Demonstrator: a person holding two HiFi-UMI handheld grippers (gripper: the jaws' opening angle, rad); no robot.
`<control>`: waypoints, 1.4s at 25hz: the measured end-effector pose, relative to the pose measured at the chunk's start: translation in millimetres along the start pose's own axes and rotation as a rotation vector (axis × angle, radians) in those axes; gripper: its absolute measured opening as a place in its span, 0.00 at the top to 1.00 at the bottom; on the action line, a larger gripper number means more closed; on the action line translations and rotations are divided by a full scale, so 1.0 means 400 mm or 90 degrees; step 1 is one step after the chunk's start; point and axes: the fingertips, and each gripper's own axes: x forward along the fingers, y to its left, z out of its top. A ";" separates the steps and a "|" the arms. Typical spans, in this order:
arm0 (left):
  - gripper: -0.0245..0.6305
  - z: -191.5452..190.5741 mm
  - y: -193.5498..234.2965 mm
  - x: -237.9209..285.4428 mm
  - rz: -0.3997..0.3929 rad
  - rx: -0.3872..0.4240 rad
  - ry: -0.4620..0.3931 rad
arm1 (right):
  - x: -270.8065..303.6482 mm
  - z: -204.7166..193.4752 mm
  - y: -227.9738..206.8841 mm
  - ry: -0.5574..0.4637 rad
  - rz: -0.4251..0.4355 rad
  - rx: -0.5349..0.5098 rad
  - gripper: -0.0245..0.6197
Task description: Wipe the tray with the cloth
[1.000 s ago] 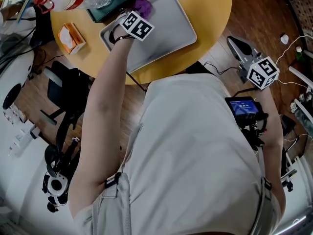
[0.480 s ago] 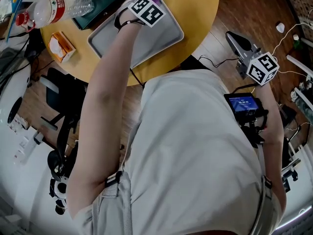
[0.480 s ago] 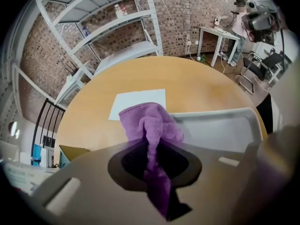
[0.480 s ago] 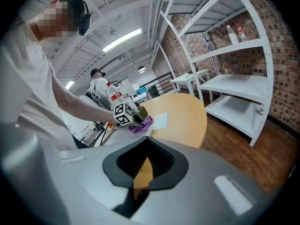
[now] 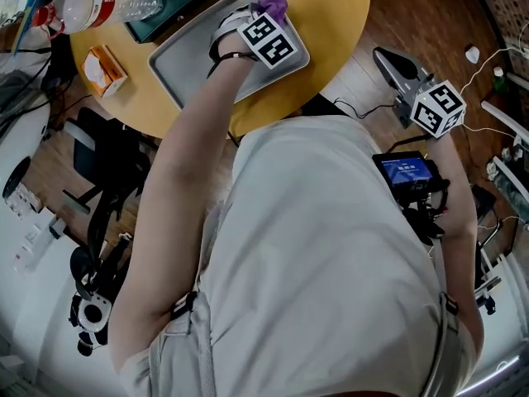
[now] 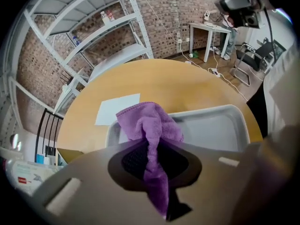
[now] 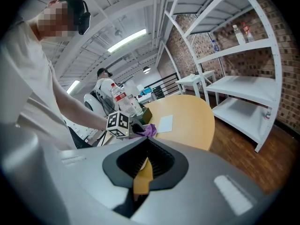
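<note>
**Cloth pinched at the tray's far corner**

In the head view the grey tray lies on the round yellow worktop, toward 11 o'clock in the picture. The left gripper points steeply down over the tray's corner at about 1 o'clock. Its fingers are clenched on the purple cloth, which runs up through the narrow gap between them and bunches out beyond the tips. The cloth sits against the tray's inner rim there. Just past that rim, at 11 o'clock from the cloth in the left gripper view, a white sheet lies flat on the worktop.

The right gripper hangs off the worktop at 2 o'clock in the head view, over the wood floor. Its fingers stand slightly apart with nothing between them.
</note>
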 end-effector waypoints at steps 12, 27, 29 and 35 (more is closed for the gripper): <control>0.88 0.020 -0.252 -0.041 -0.024 0.048 -0.010 | 0.011 -0.013 0.058 -0.014 0.013 -0.014 0.96; 0.88 -0.013 -0.323 -0.064 -0.040 0.022 -0.036 | 0.024 -0.026 0.096 -0.017 0.022 -0.019 0.96; 0.88 -0.050 -0.326 -0.076 -0.040 0.009 -0.031 | 0.038 -0.019 0.107 -0.016 0.033 -0.025 0.96; 0.88 -0.209 -0.329 -0.113 -0.016 -0.027 -0.024 | 0.117 0.009 0.164 -0.003 0.084 -0.053 0.96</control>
